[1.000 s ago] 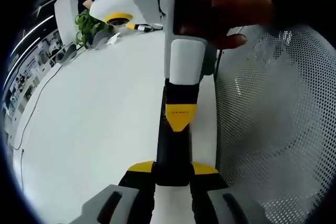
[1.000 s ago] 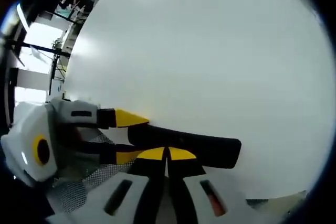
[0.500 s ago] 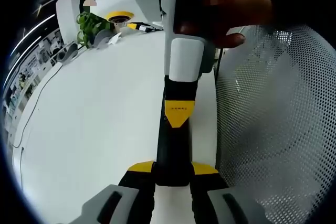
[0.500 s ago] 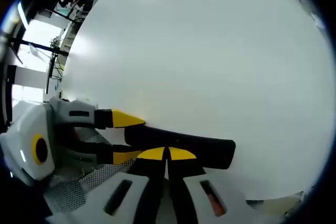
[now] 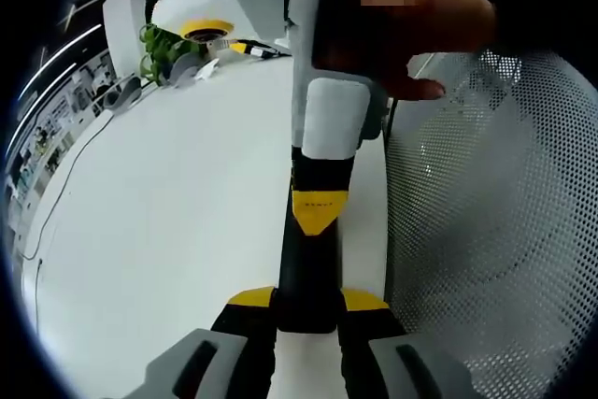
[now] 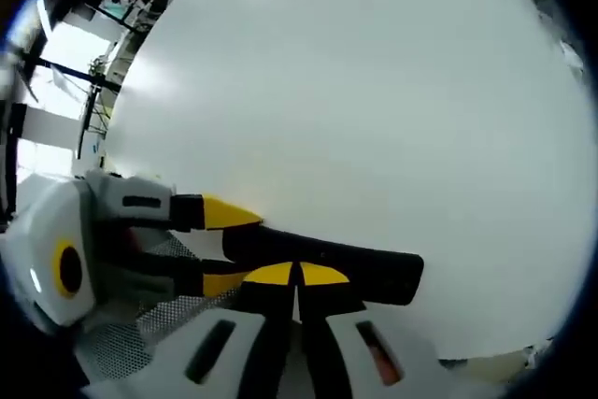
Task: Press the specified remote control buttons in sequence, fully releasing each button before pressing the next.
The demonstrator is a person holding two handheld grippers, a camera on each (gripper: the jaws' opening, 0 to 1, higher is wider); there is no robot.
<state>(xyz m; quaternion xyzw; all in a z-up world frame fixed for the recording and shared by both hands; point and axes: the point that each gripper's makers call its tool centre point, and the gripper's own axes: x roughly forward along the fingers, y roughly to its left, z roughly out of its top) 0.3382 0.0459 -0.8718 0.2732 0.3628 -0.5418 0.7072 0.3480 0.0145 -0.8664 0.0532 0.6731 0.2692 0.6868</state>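
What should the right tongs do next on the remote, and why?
Probably lift the right tongs straight off the remote. Their shut tips seem to rest on its face while the left tongs clamp its end, so a full release should precede another press.

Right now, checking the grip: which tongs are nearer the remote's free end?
Right. The right tongs are shut over the remote mid-body; the left tongs clamp its opposite end.
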